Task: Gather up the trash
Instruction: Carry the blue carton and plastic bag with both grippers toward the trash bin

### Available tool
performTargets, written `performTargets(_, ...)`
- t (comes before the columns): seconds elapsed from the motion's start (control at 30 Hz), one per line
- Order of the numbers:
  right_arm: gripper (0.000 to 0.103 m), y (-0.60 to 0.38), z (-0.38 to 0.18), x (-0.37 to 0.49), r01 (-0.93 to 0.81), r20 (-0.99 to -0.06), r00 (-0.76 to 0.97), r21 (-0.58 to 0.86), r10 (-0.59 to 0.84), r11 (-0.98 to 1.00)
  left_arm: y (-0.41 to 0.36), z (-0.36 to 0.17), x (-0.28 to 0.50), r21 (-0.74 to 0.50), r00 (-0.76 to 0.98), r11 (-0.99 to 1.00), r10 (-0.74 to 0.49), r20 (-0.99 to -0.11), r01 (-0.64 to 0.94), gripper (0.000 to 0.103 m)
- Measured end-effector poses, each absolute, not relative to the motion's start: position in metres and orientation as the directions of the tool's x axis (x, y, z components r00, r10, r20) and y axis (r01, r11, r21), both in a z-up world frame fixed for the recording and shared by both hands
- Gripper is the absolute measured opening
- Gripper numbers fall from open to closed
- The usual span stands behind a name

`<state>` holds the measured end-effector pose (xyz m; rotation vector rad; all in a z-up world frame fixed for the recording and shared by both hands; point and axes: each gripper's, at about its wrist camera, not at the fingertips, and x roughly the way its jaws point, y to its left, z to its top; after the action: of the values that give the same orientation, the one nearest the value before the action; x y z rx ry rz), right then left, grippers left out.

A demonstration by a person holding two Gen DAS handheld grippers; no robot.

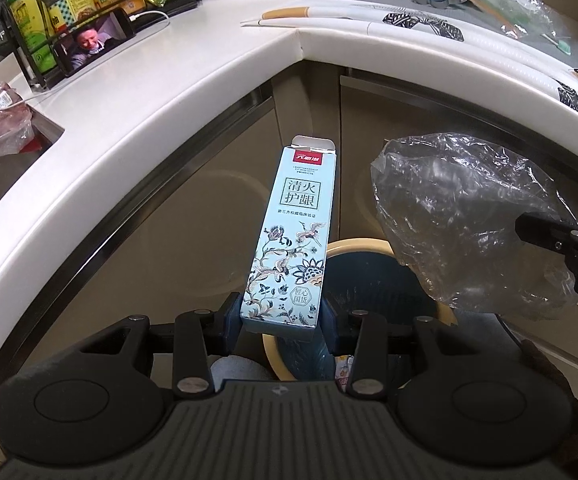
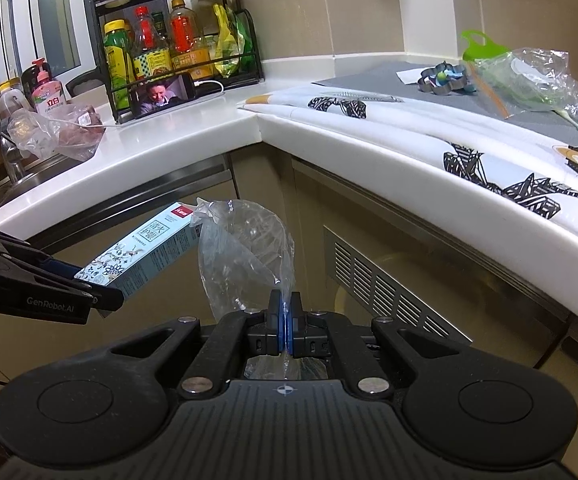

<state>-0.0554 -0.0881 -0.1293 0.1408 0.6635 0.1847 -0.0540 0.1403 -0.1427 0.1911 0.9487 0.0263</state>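
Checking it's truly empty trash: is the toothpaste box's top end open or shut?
Open: the toothpaste box, held in the left tongs, has its top flap lifted. Whether anything is inside cannot be told.

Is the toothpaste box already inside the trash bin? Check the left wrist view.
No: the toothpaste box is clamped between the left gripper jaws, held in the air above the trash bin.

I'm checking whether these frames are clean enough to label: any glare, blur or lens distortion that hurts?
Left wrist view: strong fisheye bends the countertop edge; the carton print in the left tongs stays sharp; the clear bag glints. Right wrist view: same curvature; bag in the right tongs hazy with highlights; dark corners.
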Motion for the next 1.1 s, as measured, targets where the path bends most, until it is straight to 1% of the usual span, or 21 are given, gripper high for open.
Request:
performTargets(0.53, 0.002, -0.084, -0.154, -0.032, -0.122, -0.657, 0.723, 0.186, 0.216, 0.975, 0.138, -0.167, -0.035, 0.172, 0.531, 0.981, 0.102, -0.841, 0.084, 0.045)
performTargets(0.93, 0.002, -0.076, -0.195, 0.003, -0.108, -0.74, 0.642, 0.171, 0.2, 0.979, 0.137, -0.214, -0.007, 0.153, 0.433, 0.983, 0.094, -0.897, 0.104, 0.045)
performTargets(1.1, 0.002, -0.072, -0.215, 0.019, -0.094, -0.777, 0.599, 0.174, 0.196, 0.98, 0.136, -0.233, 0.006, 0.159, 0.402, 0.983, 0.109, -0.909, 0.093, 0.045)
